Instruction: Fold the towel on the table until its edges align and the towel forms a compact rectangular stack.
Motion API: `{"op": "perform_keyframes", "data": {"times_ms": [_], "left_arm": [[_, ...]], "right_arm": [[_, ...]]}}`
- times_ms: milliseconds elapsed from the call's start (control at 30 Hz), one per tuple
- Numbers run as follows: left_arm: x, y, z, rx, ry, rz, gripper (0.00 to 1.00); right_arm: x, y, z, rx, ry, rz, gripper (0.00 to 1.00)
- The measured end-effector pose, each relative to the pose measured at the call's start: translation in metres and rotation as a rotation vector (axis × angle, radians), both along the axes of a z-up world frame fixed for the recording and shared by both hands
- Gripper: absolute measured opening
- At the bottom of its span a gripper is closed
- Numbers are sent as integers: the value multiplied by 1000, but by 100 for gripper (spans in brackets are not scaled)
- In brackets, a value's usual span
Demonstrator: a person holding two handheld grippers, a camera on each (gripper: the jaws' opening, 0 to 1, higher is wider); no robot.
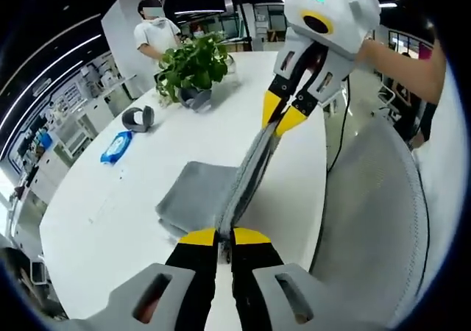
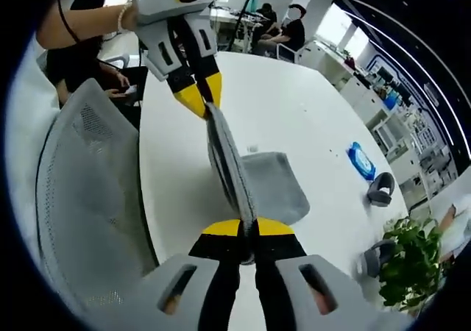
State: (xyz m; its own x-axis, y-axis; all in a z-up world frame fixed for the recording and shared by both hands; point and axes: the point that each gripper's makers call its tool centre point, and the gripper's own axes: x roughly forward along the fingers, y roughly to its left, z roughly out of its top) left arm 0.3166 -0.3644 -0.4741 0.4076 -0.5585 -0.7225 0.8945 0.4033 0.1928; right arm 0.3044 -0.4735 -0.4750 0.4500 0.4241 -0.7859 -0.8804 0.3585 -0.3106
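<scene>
Holding one grey towel (image 1: 221,187) taut, we see two tongs, left tongs (image 1: 224,237) and right tongs (image 1: 277,120), clamped on opposite ends; its long axis runs lower center to upper right above the tabletop (image 1: 110,213).

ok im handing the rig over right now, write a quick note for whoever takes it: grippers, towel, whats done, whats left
Left gripper: shut on one end of the grey towel's raised edge.
Right gripper: shut on the other end of that edge.
Towel: the edge is stretched taut between the two grippers above the white table; the rest lies flat on the table in what looks like a doubled layer. A grey mesh chair stands at the table's near side.
Done: an edge is gripped at both ends and lifted.
Left: carry the raised edge over, align it with the opposite edge, release, and probably fold again for a compact stack.
</scene>
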Motion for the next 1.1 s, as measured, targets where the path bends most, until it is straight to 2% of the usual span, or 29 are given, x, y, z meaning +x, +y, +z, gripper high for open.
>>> {"op": "perform_keyframes", "data": {"times_ms": [433, 533, 633, 733, 933, 1100], "left_arm": [[42, -6, 2, 17, -15, 16, 6], [58, -8, -4, 18, -5, 28, 6], [71, -12, -14, 18, 12, 38, 6], [80, -15, -27, 47, 24, 34, 6], [103, -19, -46, 108, -6, 31, 6], [118, -17, -55, 92, 31, 80, 6]], "right_arm": [[38, -5, 5, 2, -8, -26, 3], [51, -7, 0, 9, 3, -38, 3], [62, -11, -10, -14, 14, -42, 3], [73, -14, -21, -29, 32, -46, 3], [94, -17, -37, -50, 57, -52, 3], [114, -19, -46, -41, 75, -70, 3]]}}
